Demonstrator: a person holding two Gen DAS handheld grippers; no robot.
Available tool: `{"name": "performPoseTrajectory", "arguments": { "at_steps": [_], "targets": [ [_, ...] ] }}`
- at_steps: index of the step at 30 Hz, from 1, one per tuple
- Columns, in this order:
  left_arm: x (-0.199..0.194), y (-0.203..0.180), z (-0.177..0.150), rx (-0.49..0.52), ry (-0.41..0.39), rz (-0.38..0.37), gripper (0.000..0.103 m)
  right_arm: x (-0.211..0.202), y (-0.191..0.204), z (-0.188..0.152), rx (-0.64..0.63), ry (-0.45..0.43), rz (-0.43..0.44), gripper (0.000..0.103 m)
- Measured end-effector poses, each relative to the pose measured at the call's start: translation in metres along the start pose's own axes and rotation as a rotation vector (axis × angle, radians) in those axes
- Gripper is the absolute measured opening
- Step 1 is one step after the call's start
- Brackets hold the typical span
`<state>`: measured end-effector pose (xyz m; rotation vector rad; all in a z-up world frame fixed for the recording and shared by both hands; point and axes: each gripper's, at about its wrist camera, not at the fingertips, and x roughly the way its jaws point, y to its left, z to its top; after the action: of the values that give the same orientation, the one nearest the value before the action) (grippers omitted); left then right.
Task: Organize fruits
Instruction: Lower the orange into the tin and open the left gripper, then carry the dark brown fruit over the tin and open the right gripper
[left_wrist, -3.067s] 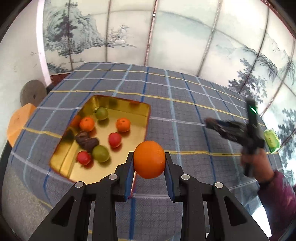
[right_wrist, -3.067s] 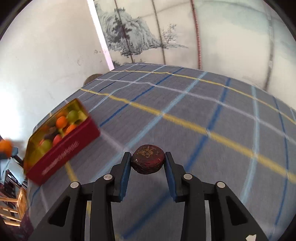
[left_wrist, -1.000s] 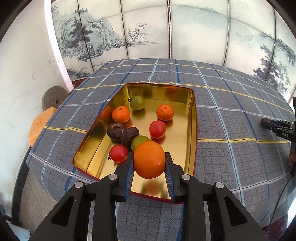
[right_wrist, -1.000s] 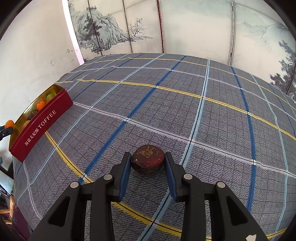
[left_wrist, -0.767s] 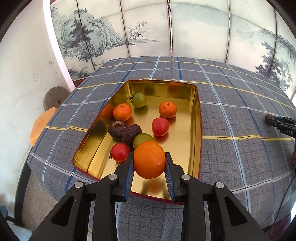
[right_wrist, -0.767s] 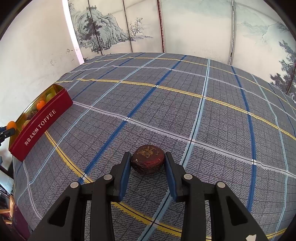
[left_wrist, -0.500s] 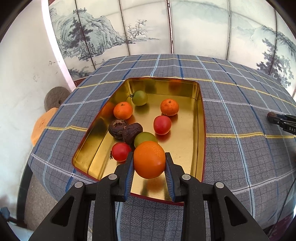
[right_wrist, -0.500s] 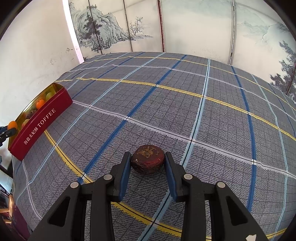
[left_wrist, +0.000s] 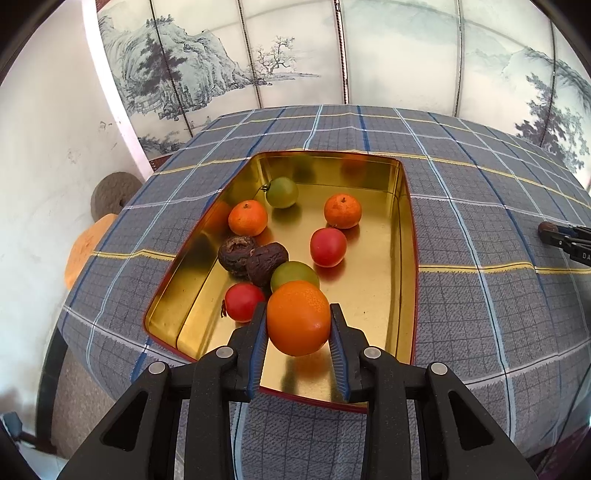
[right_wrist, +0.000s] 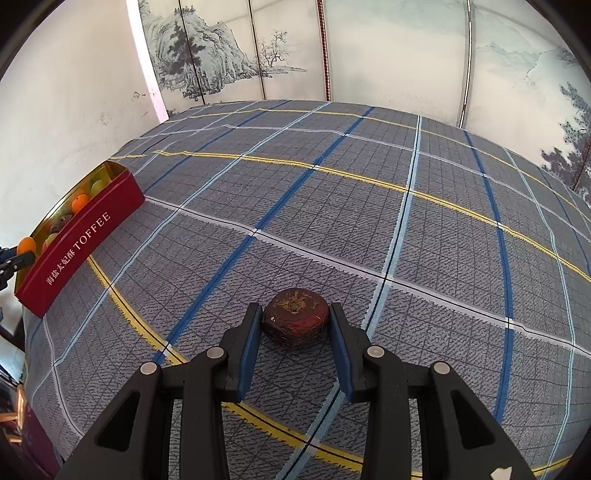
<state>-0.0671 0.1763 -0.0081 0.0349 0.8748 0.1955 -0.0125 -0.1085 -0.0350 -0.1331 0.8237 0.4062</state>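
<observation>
My left gripper (left_wrist: 298, 326) is shut on a large orange (left_wrist: 298, 318) and holds it over the near end of the gold tin (left_wrist: 404, 236). In the tin lie two small oranges (left_wrist: 248, 218), two red fruits (left_wrist: 328, 246), two green fruits (left_wrist: 282, 192) and two dark wrinkled fruits (left_wrist: 266, 259). My right gripper (right_wrist: 295, 325) is shut on a dark brown wrinkled fruit (right_wrist: 296, 316) just above the plaid cloth. The tin shows far left in the right wrist view (right_wrist: 79, 243), with the left gripper (right_wrist: 13, 258) at its end. The right gripper shows at the right edge of the left wrist view (left_wrist: 565, 240).
The grey plaid tablecloth (right_wrist: 369, 206) covers the table. A painted folding screen (left_wrist: 332, 55) stands behind it. An orange stool (left_wrist: 85, 247) and a round stone (left_wrist: 110, 194) are on the floor left of the table, past its edge.
My left gripper has carried the orange from beside the tin to over its near end, drifting slightly forward in the last second. My right gripper has swung round, then held still with the dark fruit.
</observation>
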Motion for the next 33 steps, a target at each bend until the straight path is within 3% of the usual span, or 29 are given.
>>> {"name": "performPoseTrajectory", "arguments": {
  "at_steps": [4,6,8,10,33],
  "targets": [
    [0.001,-0.001,0.001,0.007,0.004,0.016,0.034,0.000,0.000,0.000,-0.001,0.000,0.000,0.034],
    [-0.002,-0.002,0.001,0.010,-0.006,0.022,0.041,0.000,0.000,0.000,-0.001,-0.001,0.000,0.034],
    [-0.007,-0.003,0.002,0.011,-0.029,0.039,0.063,0.000,0.000,0.000,0.000,0.000,0.000,0.034],
    [-0.013,-0.004,0.003,0.012,-0.065,0.056,0.072,0.000,0.001,0.000,-0.001,-0.001,0.000,0.034],
    [-0.044,-0.002,-0.003,-0.022,-0.101,0.083,0.073,-0.009,0.009,-0.003,0.007,-0.022,0.041,0.034]
  ]
}}
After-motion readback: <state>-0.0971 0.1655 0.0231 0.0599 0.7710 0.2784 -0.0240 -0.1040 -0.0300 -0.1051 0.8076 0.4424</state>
